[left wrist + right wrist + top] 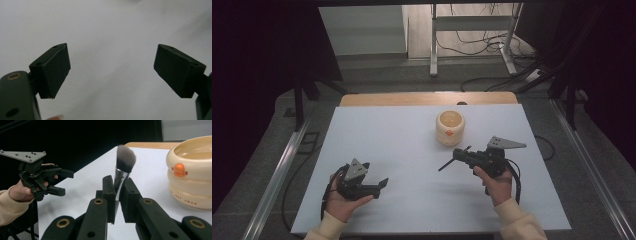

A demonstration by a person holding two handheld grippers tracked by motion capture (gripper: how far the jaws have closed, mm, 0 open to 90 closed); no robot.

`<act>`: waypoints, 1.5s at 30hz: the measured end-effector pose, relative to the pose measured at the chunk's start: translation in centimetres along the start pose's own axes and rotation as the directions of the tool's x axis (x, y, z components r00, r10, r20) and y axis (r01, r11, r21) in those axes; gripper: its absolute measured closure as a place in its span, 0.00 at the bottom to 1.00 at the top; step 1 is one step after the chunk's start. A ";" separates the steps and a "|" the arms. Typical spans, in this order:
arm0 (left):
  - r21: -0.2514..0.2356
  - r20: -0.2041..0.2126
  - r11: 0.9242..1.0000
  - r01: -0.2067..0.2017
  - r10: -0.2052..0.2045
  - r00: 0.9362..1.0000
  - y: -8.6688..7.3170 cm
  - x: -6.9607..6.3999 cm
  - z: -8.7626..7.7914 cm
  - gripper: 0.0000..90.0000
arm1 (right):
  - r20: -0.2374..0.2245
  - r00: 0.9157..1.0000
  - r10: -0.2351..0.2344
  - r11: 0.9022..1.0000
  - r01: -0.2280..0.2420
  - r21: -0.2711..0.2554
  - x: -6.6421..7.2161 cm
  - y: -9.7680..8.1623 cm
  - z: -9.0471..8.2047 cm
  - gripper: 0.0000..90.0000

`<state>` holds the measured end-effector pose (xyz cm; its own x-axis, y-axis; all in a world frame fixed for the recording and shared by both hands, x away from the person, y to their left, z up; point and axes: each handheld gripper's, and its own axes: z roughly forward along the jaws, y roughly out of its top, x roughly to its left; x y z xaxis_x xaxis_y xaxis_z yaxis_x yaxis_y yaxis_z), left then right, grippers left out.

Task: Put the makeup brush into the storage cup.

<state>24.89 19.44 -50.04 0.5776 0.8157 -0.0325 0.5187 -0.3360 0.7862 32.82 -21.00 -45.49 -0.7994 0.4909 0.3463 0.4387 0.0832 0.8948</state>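
Observation:
A makeup brush (124,161) with a silver ferrule and grey bristles stands between the jaws of my right gripper (119,180), which is shut on it. From above, that gripper (458,154) points left, and the thin brush (445,164) sticks out toward the table's middle. My left gripper (379,178) rests in a hand at the front left, aimed right. Its jaws (112,46) stand wide open over the bare white surface, nothing between them. It also appears far off as the left gripper (66,182).
A cream ringed pot (450,128) with an orange knob stands behind the right gripper, close on the brush's right as the pot (190,192). The white tabletop (412,145) ends in a wooden strip (412,99) at the back. Metal rails and dark curtains flank the table.

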 end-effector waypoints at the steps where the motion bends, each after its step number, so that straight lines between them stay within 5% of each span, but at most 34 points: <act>1: 0.002 0.003 1.000 0.001 -0.001 1.000 0.0 0.0 0.0 0.15 | 0.001 1.000 -0.003 1.000 0.003 -0.002 0.0 0.0 0.0 0.92; 45: 0.020 0.017 1.000 0.005 -0.006 1.000 -0.1 0.1 0.2 0.15 | 0.045 0.999 -0.014 0.994 0.019 -0.110 -0.6 3.8 -1.8 0.92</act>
<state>24.98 19.43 -50.29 0.5851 0.8096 -0.0474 0.5346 -0.3410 0.7732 34.17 -22.53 -41.81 -0.7864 0.5278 0.3208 0.3758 -0.0034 0.9267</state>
